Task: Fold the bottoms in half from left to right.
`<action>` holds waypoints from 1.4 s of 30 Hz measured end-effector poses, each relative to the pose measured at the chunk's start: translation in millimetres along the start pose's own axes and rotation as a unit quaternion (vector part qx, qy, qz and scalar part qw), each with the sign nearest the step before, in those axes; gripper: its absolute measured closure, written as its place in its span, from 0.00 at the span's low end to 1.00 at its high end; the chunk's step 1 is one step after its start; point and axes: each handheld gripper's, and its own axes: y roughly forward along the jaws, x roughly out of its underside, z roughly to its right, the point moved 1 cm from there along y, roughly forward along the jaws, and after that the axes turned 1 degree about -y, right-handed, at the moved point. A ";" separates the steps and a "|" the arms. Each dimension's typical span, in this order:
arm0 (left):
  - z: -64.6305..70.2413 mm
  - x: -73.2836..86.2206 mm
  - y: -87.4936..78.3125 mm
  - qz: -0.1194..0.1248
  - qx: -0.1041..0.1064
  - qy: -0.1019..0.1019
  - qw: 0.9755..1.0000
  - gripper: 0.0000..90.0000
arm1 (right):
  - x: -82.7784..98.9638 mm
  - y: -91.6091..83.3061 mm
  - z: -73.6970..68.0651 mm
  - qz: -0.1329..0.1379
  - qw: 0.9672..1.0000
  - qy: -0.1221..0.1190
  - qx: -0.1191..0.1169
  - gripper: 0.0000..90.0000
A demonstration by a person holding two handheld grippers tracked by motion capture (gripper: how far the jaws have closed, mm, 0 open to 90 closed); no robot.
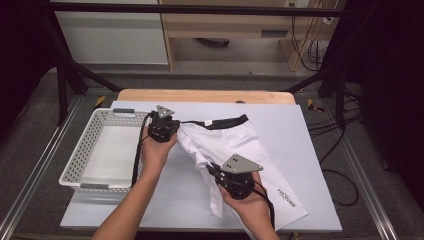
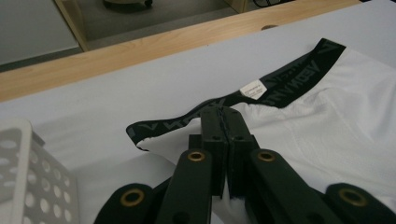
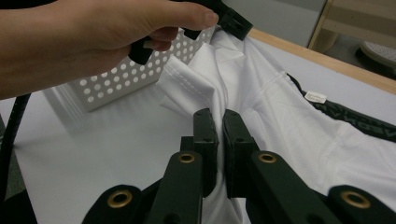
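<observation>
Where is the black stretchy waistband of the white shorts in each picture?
High view: the black elastic waistband runs across the middle, along the top edge of the white fabric shorts.
Left gripper view: the waistband slants from the centre to the upper right, its near end beside the closed tool.
Right gripper view: it lies at the right edge.
Shared landmark: the small white label sewn on the band.

Left of my left gripper [image 1: 176, 131] the basket [image 1: 86, 145] stands close, its near wall blocking any sideways pass at table level; above its rim the way is free. Between my two grippers the lifted shorts [image 1: 222, 142] hang across the gap. Right of my right gripper [image 1: 214, 170], bare white board [image 1: 310, 165] lies open. Ahead of both, the board is bare up to the wooden edge [image 1: 205, 96].
</observation>
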 end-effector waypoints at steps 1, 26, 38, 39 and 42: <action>-0.3 -2.6 -0.2 0.000 0.000 0.002 1.000 0.99 | -2.9 -0.4 -0.1 0.003 1.000 0.001 0.000 0.96; -52.1 -68.2 -37.6 0.047 -0.023 -0.008 0.999 0.99 | -69.4 22.2 -22.8 0.044 0.999 -0.010 -0.014 0.96; -24.3 -45.6 -18.2 0.023 0.011 -0.004 1.000 0.99 | -47.2 3.5 -13.5 0.033 0.999 0.009 -0.016 0.96; -21.6 -44.9 -16.5 0.023 0.013 -0.004 1.000 0.99 | -44.9 0.3 -10.9 0.033 0.999 0.014 -0.015 0.96; -12.3 -43.9 -11.0 0.021 0.019 0.002 1.000 0.99 | -38.4 -6.5 -3.4 0.028 0.999 0.024 -0.014 0.96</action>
